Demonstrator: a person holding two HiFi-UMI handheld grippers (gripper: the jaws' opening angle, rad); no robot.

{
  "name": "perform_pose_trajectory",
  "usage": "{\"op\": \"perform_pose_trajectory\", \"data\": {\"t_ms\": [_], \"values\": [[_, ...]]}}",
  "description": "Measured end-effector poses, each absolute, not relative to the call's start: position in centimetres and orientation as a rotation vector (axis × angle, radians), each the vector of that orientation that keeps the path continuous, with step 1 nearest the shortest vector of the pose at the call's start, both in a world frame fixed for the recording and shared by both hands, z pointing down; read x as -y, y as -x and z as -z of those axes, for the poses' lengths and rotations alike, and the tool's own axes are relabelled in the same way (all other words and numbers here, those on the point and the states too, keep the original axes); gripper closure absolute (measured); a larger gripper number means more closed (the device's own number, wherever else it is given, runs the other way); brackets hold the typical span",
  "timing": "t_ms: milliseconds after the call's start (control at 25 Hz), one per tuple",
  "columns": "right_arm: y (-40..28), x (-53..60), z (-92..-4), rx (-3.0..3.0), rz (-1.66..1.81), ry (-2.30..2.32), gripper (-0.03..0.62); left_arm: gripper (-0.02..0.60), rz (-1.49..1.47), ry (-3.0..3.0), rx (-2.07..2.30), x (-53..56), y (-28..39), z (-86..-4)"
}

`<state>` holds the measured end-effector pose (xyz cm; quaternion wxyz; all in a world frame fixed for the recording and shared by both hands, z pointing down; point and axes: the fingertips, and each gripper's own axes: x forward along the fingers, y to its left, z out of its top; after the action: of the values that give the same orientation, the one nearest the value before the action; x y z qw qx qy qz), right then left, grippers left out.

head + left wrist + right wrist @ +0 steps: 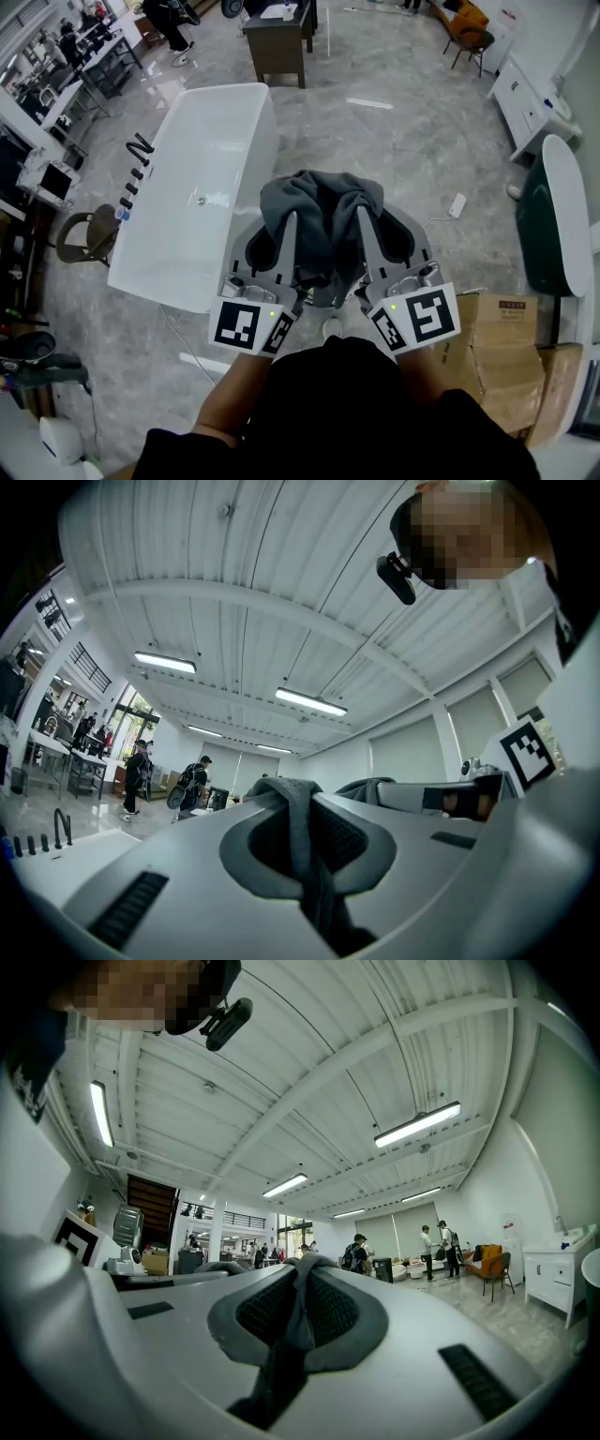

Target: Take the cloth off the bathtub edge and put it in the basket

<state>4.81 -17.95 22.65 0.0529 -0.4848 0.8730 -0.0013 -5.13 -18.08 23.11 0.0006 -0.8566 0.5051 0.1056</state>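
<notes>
A dark grey cloth [322,217] hangs bunched between both grippers, lifted in front of the person and just right of the white bathtub [202,187]. My left gripper [292,217] is shut on the cloth [298,822], whose fold runs through the closed jaws. My right gripper [361,214] is shut on the same cloth [298,1312], pinched between its dark pads. Both gripper cameras tilt up toward the ceiling. No basket shows in any view.
Cardboard boxes [511,347] stand at the right by a dark green tub [553,225]. A brown chair [89,234] and black taps [136,159] are left of the bathtub. A dark desk [279,37] stands beyond. People [441,1249] stand far off.
</notes>
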Motion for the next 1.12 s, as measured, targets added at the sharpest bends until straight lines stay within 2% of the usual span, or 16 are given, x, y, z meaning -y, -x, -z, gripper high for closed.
{"op": "perform_pose_trajectory", "data": {"t_ms": [600, 1120], "values": [[-4.6, 21.5, -22.7, -2.684, -0.007, 1.417, 0.551, 0.556, -0.325, 2.657, -1.621, 21.6, 4.9, -23.6], [-5.0, 24.2, -28.0, -2.761, 0.013, 1.489, 0.551, 0.556, -0.231, 2.705, -1.689, 24.9, 4.5, -28.9]]}}
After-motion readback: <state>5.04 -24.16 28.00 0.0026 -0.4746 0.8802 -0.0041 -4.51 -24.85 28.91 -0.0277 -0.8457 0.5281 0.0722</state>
